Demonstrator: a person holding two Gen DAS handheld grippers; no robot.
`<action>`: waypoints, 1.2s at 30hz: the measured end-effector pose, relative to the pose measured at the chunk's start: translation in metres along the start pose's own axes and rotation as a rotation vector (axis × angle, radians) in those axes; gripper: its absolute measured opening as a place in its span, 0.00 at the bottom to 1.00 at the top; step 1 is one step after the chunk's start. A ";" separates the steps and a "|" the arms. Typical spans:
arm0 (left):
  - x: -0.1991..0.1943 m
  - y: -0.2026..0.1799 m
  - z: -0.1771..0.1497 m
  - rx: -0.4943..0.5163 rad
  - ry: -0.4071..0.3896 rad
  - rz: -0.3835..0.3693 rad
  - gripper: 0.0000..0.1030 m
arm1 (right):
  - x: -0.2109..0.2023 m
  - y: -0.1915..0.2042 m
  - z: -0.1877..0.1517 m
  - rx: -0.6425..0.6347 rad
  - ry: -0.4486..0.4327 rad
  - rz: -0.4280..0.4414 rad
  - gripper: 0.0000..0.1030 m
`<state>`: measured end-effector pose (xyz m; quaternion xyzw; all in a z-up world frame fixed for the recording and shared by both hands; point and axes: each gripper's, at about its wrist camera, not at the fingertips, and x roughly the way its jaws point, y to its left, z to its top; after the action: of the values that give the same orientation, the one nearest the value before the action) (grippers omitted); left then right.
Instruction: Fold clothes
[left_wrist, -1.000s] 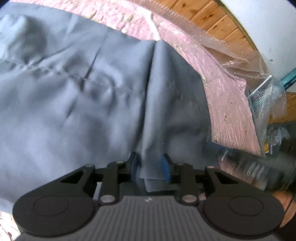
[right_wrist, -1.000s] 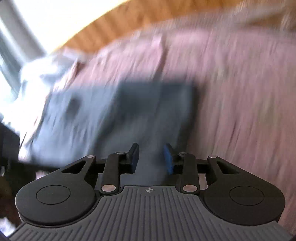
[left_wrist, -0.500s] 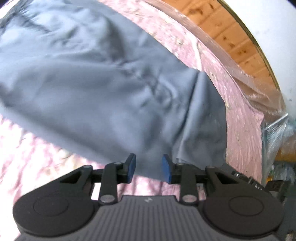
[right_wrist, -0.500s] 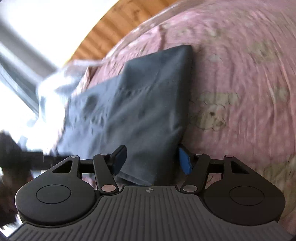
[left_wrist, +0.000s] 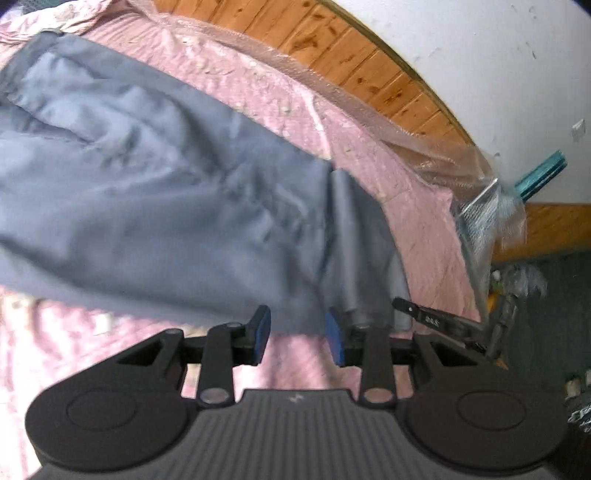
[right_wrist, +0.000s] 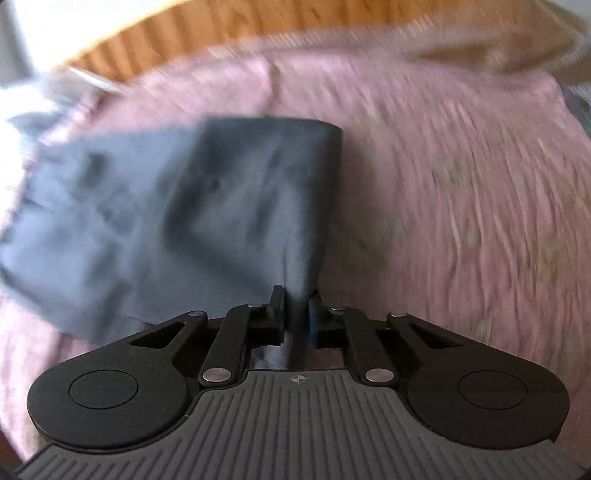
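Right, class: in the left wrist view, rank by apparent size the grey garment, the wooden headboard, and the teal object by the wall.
1. Grey garment
2. Wooden headboard
3. Teal object

The garment lies nearest the camera, which enlarges it.

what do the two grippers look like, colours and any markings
Both match: the left gripper and right gripper have black linkage arms with silver pivot pins, round black side discs, a grey ribbed body bearing a small mark, and blue pads. No cables or sleeves show.
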<state>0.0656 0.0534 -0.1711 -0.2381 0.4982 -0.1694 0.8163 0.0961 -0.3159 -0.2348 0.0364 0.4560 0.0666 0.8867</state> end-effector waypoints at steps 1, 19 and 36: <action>-0.009 0.009 -0.003 -0.007 0.000 0.012 0.32 | 0.003 0.001 -0.002 0.020 0.004 -0.023 0.21; -0.101 0.297 -0.004 -0.717 -0.438 0.245 0.70 | 0.009 0.123 0.042 -0.200 -0.060 -0.140 0.67; -0.092 0.267 0.047 -0.230 -0.468 0.195 0.16 | 0.252 0.610 0.264 -0.658 0.198 0.101 0.93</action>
<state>0.0776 0.3322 -0.2343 -0.3126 0.3328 0.0273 0.8893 0.4039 0.3238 -0.2071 -0.2354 0.4915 0.2570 0.7981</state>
